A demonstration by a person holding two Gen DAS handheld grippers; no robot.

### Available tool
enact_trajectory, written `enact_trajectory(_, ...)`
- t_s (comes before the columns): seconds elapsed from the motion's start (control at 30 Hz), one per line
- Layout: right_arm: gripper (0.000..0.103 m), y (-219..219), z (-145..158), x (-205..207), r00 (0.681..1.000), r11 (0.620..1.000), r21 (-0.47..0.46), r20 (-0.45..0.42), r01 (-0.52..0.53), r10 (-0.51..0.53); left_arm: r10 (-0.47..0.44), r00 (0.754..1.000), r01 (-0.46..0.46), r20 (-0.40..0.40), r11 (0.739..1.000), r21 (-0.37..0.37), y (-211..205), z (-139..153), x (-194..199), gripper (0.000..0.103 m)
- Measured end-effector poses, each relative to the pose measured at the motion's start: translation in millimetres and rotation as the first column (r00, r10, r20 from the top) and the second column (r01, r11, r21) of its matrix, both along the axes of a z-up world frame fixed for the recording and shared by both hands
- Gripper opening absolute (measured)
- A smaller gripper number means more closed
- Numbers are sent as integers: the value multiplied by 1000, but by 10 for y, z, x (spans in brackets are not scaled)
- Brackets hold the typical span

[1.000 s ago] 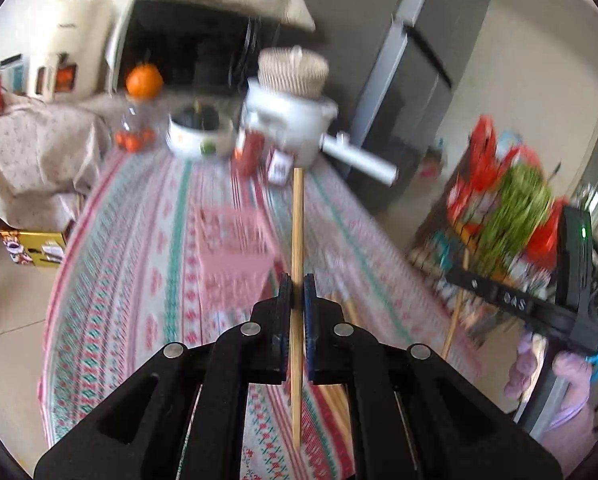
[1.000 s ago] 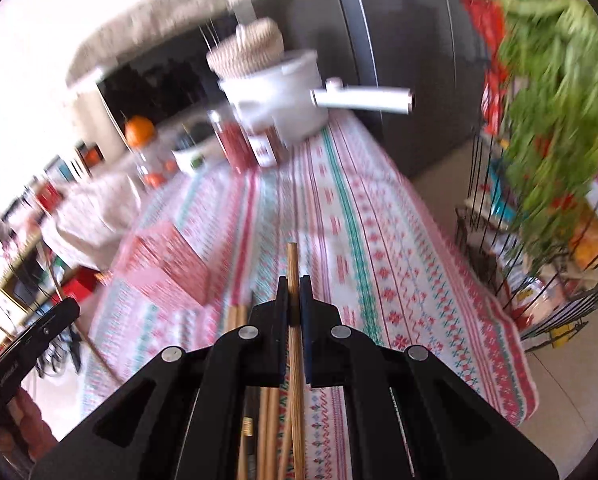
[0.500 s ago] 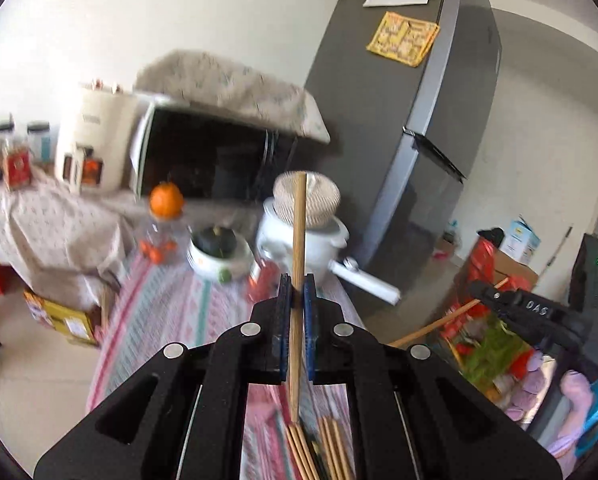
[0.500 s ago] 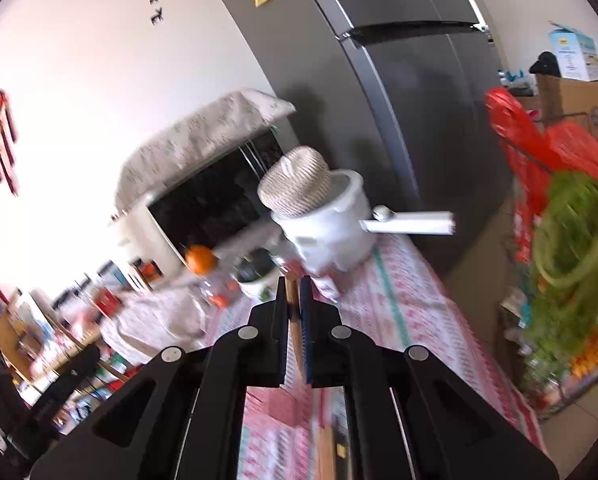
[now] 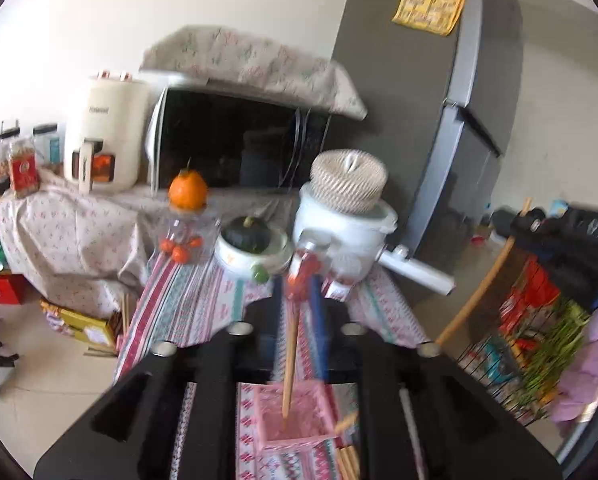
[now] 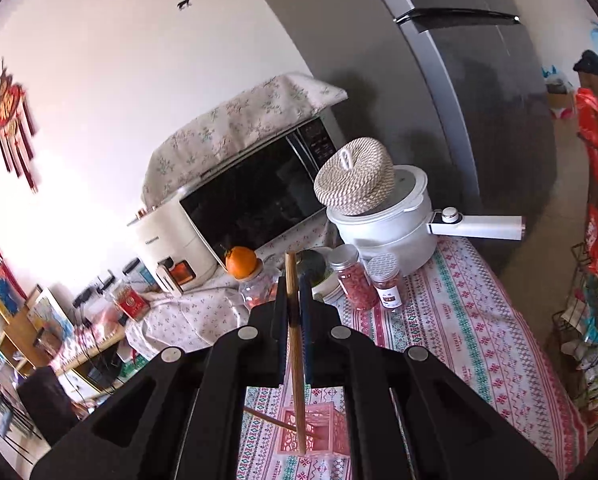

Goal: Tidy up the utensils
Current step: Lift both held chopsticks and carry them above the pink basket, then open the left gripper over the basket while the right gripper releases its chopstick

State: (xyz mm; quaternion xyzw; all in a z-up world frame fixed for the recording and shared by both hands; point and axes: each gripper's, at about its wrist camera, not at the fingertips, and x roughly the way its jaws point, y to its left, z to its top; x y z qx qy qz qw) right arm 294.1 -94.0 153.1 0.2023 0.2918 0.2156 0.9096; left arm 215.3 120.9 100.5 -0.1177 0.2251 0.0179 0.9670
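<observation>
Cream-coloured plastic sat far left: an air fryer (image 5: pixel 106 136) on a floral-draped counter, and beside it a black-fronted microwave (image 5: pixel 235 144) under a floral cloth. On the striped tablecloth (image 5: pixel 187 300) ahead came an orange (image 5: pixel 188 190) perched on a clear jar (image 5: pixel 183 236), then a white bowl (image 5: pixel 251 256) holding a dark green squash, then a white electric pot (image 5: pixel 339 228) capped with a woven lid (image 5: pixel 349 180), its long handle sticking out to the right. Behind that rose the grey fridge (image 5: pixel 411 80).

The left gripper (image 5: pixel 297 292) was over the near table, its jaws opening, and a wooden chopstick (image 5: pixel 290 360) stood loose in the gap between them, its lower tip down inside the pink box (image 5: pixel 295 416). More chopsticks (image 5: pixel 349 456) lay on the cloth just right of the box. Two red-filled spice jars (image 6: pixel 353 276) crowded the line between the gripper and the pot.

Further right, the right gripper (image 6: pixel 294 300) was clamped tight on a second chopstick (image 6: pixel 295 352), held nearly upright above the same pink box (image 6: pixel 315 428), where a chopstick (image 6: pixel 275 420) already leaned out to the left. At the far right a wire rack (image 6: pixel 591 320) of greens and red bags stood off the table's edge.
</observation>
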Motion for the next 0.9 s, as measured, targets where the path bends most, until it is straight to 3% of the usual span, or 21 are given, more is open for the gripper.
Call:
enact_trajectory(0.1,6,139,-87,52,1000,1000,-12,-21,-17,17,15,1000,-15,-8,998,-56,134,-30,0,28)
enact_trajectory(0.3,10,342,-354,224,997,998,-58,-71,-12,8,40,999,-38,31,998,-59,201,70,-99,40)
enact_trajectory(0.4,22,414,-559,288,993,995,-94,-114,-24,13,38,999,-37,25,997,-64,199,62,-81,40)
enact_trajectory(0.57,36,469,-592,128,998,981,-196,-55,-16,5,32,999,-30,42,998,-47,110,106,-130,45)
enact_trajectory(0.63,52,448,-569,53,999,976,-215,-33,-7,0,34,998,-32,43,998,-49,80,113,-155,48)
enact_trajectory(0.7,62,401,-546,-41,1000,972,-235,0,24,-25,36,999,-34,40,998,-44,47,110,-173,48)
enact_trajectory(0.9,71,259,-550,-245,995,944,-315,62,99,-84,32,998,-32,53,999,-5,-103,103,-270,58)
